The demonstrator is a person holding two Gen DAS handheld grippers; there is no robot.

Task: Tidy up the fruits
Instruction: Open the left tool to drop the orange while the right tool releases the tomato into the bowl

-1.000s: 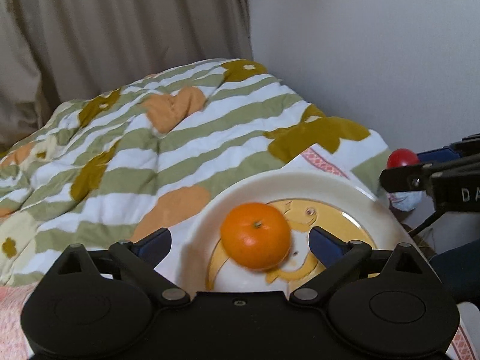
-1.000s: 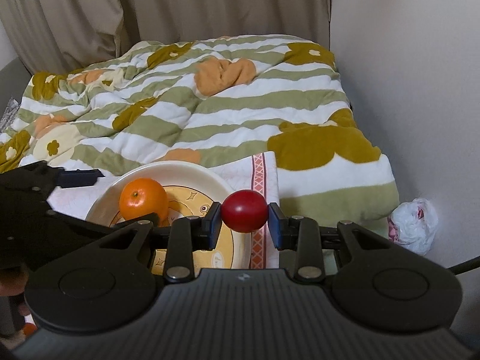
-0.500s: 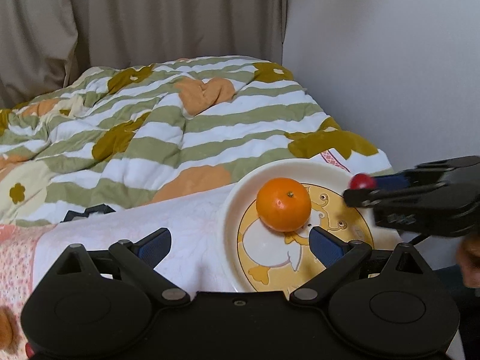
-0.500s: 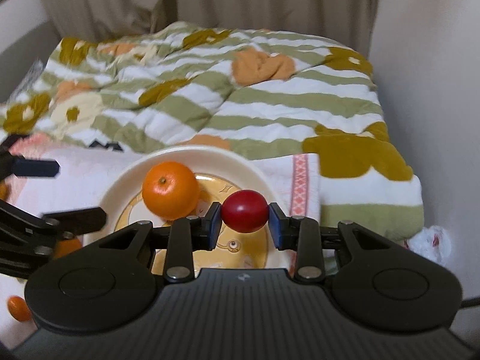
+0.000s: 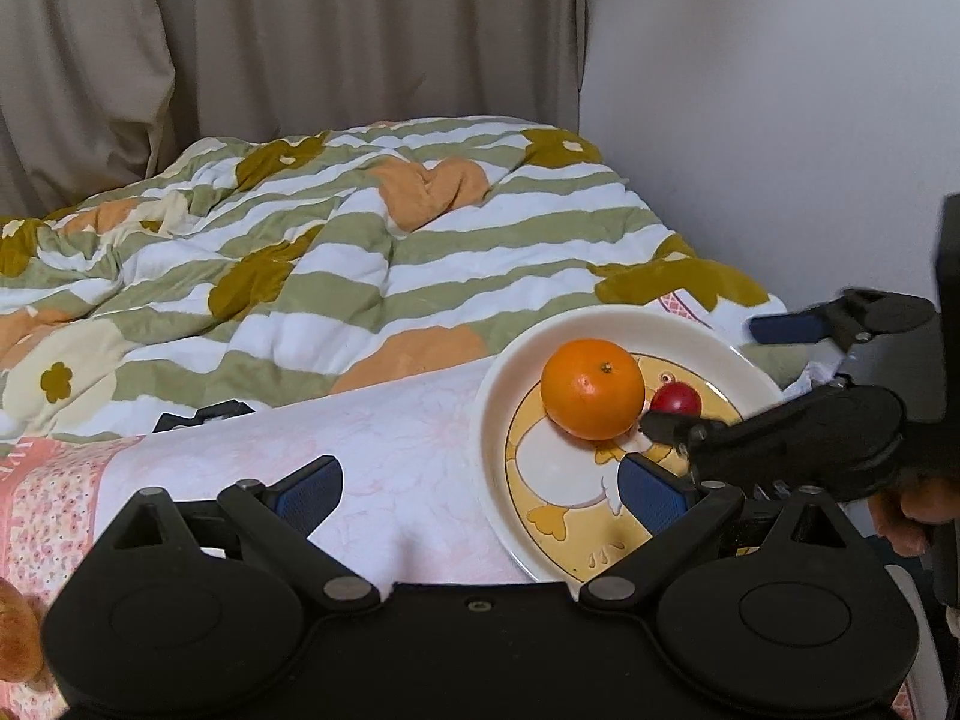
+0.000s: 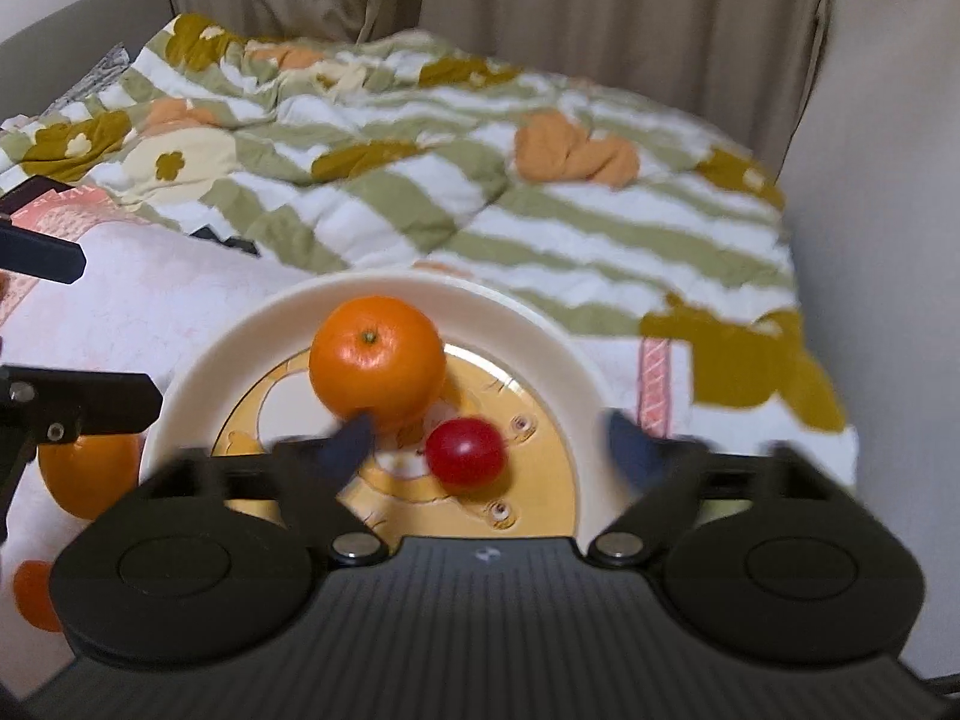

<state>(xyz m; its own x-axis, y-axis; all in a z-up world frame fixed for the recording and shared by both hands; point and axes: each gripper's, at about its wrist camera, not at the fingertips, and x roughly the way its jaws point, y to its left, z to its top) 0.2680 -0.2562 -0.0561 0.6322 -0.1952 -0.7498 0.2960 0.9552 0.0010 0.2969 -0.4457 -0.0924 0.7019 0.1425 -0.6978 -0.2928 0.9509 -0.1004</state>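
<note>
A cream plate [image 6: 252,330] with a yellow cartoon print holds an orange [image 6: 377,363] and a small red fruit [image 6: 465,450] beside it. My right gripper [image 6: 486,441] is open over the plate, with the red fruit lying loose between its spread fingers. In the left wrist view the plate [image 5: 600,324], orange [image 5: 593,389] and red fruit [image 5: 675,401] sit at the right, with the right gripper [image 5: 711,375] over them. My left gripper [image 5: 480,489] is open and empty above the pink cloth [image 5: 372,438], left of the plate.
Another orange [image 6: 90,471] lies left of the plate and a smaller one [image 6: 33,603] at the lower left. A green striped quilt [image 5: 336,252] covers the bed behind. A wall [image 5: 780,120] stands on the right and curtains [image 5: 300,48] at the back.
My right gripper has lowered onto the plate and opened, letting the red fruit go beside the orange. My left gripper has moved left, away from the plate.
</note>
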